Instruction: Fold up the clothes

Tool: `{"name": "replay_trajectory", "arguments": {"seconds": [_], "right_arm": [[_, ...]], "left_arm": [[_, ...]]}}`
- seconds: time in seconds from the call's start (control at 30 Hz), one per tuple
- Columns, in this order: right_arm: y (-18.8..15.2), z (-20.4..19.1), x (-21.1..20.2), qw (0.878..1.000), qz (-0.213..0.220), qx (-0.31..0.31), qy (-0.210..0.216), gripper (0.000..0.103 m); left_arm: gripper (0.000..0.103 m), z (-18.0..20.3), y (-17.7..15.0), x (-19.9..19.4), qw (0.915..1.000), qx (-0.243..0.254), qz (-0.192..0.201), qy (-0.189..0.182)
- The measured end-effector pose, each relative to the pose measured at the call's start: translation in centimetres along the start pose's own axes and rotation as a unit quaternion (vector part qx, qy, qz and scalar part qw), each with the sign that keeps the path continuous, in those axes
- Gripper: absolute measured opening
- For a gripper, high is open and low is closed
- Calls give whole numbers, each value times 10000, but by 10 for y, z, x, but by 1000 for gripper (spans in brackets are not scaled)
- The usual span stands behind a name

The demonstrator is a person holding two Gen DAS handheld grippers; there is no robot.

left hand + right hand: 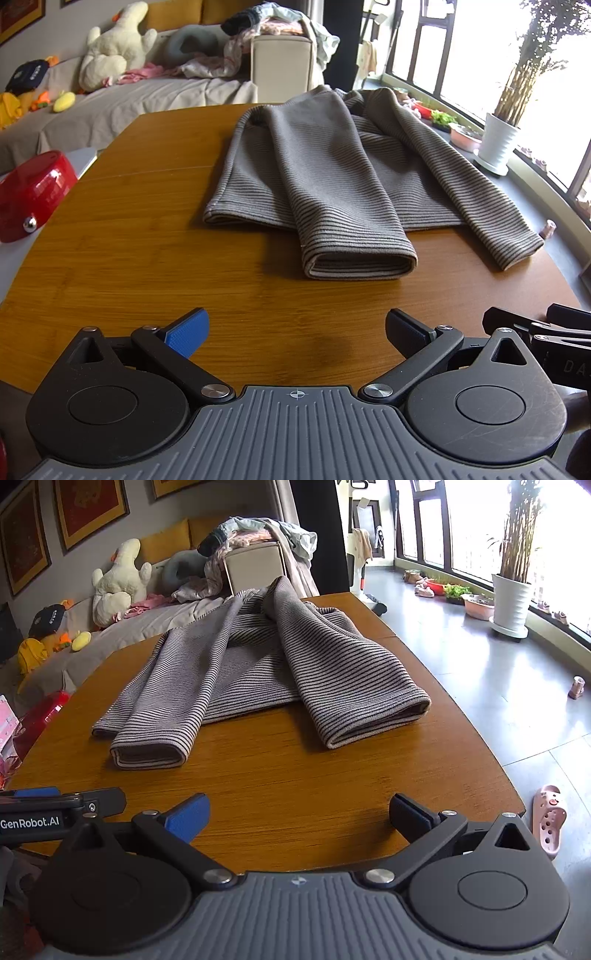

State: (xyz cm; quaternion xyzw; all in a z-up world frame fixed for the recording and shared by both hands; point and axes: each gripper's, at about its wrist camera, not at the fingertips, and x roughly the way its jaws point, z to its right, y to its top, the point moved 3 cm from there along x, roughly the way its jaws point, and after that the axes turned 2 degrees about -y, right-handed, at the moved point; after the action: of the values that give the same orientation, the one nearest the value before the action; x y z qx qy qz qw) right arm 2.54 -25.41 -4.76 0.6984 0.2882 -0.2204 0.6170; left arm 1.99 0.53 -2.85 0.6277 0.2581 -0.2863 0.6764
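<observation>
**Q:** What does the left wrist view show?

**A:** The left gripper [297, 332] hovers low over the near edge of the wooden table [147, 236], its fingers spread wide with nothing between them. The striped sweater [332, 173] lies flat on the table ahead — both sleeves are folded across the body, cuffs pointing toward the camera. Part of the right gripper [543, 336] enters at the right edge. A red container [29, 195] sits beside the table on the left; a plush duck [118, 48] rests on the sofa behind.

**Q:** And the right wrist view?

**A:** The right gripper [299, 814] is likewise wide open and empty, held above the table [332, 775] near its front edge. The sweater [258, 664] lies ahead and slightly left, well apart from the fingers. The left gripper [55, 808] shows at the left edge — its opening cannot be judged here. A pink slipper [550, 819] lies on the floor at right, and a white plant pot [511, 602] stands by the window.
</observation>
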Motion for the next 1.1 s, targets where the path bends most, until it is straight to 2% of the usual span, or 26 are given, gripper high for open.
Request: {"name": "replay_trajectory", "arguments": {"seconds": [1.1], "right_arm": [[4, 1, -5, 9994, 194, -143, -243, 103]], "left_arm": [[103, 4, 4, -6, 9997, 108, 187, 87]]}}
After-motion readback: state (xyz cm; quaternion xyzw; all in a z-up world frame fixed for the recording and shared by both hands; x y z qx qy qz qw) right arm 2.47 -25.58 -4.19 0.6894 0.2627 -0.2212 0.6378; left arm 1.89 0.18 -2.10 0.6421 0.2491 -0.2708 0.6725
